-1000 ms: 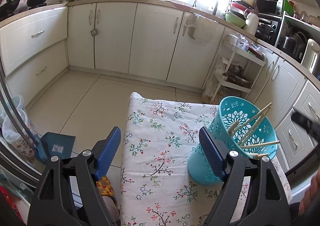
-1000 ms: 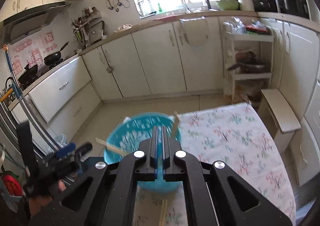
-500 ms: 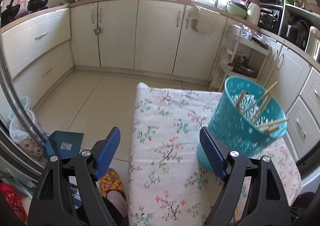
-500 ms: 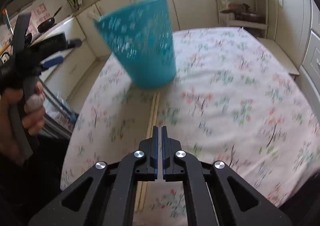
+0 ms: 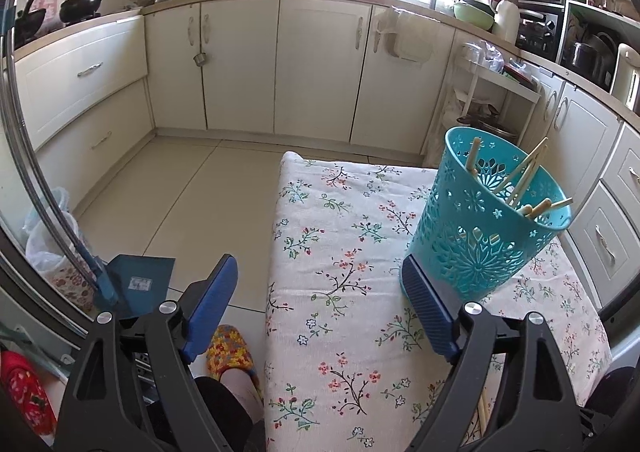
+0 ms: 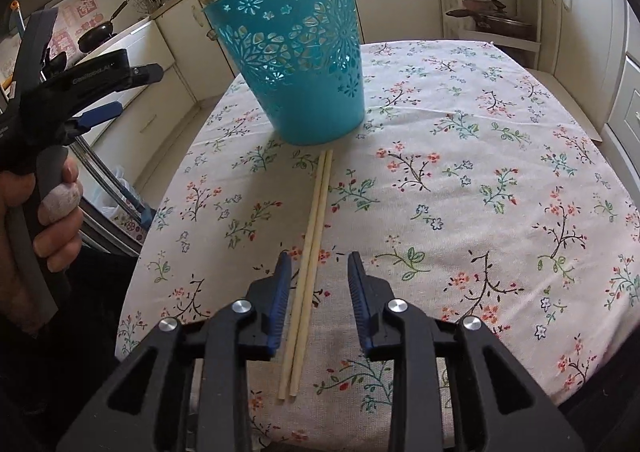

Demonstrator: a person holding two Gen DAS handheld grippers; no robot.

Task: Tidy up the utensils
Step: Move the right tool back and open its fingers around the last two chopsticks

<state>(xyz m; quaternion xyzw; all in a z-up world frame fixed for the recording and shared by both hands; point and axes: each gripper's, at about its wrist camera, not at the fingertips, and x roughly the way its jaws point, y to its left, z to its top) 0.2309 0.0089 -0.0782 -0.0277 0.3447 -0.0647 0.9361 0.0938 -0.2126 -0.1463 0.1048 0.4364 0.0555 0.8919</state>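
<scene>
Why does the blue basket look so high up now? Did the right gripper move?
Yes. The right gripper dropped toward the flowery tablecloth; the blue basket sat beneath it before, and now two chopsticks lie between its opening fingers.

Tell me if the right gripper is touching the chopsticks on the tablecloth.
Apart. The right wrist view shows the right gripper opening, the chopsticks between its jaws with cloth visible on both sides.

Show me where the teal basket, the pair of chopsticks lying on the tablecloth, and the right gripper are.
teal basket (image 6: pixel 304 52): right wrist view, on its patterned side wall.
pair of chopsticks (image 6: pixel 314 228): right wrist view, mid-length of the two sticks on the cloth.
right gripper (image 6: pixel 318 272): right wrist view, midway between its opening jaws, over the sticks.
</scene>
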